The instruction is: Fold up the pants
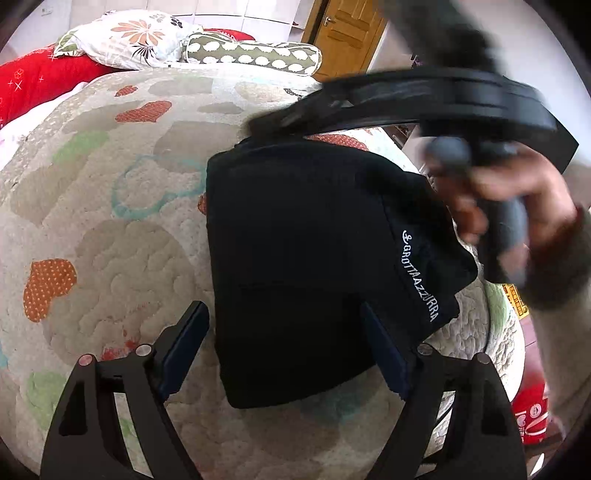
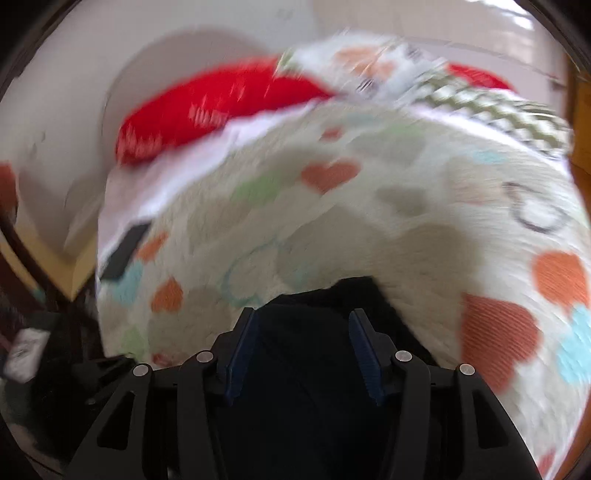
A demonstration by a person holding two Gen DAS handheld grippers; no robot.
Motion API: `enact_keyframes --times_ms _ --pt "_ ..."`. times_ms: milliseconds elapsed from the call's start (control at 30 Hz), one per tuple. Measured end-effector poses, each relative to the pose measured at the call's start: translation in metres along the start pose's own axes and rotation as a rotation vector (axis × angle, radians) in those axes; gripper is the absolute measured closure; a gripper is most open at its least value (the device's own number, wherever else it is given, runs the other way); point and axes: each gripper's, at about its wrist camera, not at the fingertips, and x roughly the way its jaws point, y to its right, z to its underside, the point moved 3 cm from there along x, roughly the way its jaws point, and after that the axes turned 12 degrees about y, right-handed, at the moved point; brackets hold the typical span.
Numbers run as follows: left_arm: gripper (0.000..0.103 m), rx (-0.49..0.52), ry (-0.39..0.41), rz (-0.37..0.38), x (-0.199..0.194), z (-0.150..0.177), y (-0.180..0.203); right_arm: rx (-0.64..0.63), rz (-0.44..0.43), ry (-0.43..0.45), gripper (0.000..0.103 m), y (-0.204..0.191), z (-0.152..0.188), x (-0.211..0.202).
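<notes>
The black pants lie folded into a compact bundle on the heart-patterned bedspread, white lettering along their right edge. My left gripper is open, its fingers apart over the bundle's near part, not pinching it. In the left wrist view the right gripper's black body shows blurred above the pants' far right corner, held by a hand; its fingertips are hidden there. In the blurred right wrist view my right gripper is open, with the pants dark beneath and between its fingers.
Pillows and a red blanket lie at the head of the bed. A wooden door stands behind. The bed's right edge drops to the floor beside a red object.
</notes>
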Motion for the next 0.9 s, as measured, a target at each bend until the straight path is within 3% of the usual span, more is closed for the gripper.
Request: enact_keyframes --times_ms 67,133,200,367,433,467,533,633,767,900 --pt "0.017 -0.007 -0.001 0.007 0.001 0.001 -0.001 -0.038 0.021 -0.073 0.051 0.001 0.007 0.023" --pt "0.016 -0.016 -0.004 0.016 0.003 0.003 -0.003 -0.038 0.006 -0.110 0.074 -0.002 0.016 0.031" --pt "0.016 -0.022 -0.012 0.026 0.003 0.003 -0.004 -0.109 0.012 -0.100 0.086 -0.011 0.020 0.024" --pt "0.016 0.009 0.007 0.022 0.003 -0.006 0.001 -0.161 0.077 -0.029 0.089 -0.014 0.008 0.000" --pt "0.015 -0.005 0.004 0.021 0.008 -0.006 0.001 -0.157 0.122 -0.011 0.092 -0.008 0.005 0.005" --pt "0.014 -0.016 -0.002 0.024 0.010 -0.005 0.001 -0.161 0.164 -0.004 0.100 -0.003 0.006 0.013" --pt "0.012 -0.033 -0.009 0.022 0.012 -0.003 -0.002 -0.142 0.245 -0.016 0.103 0.010 0.009 0.031" --pt "0.012 -0.012 -0.023 0.021 0.008 -0.003 -0.001 -0.077 0.226 -0.016 0.103 0.023 0.013 0.033" --pt "0.013 0.018 -0.008 0.002 -0.004 -0.010 -0.003 -0.046 0.270 0.069 0.094 0.029 0.001 -0.016" --pt "0.013 0.032 0.047 -0.047 -0.017 -0.027 -0.013 0.056 0.263 0.148 0.045 0.040 0.010 -0.082"
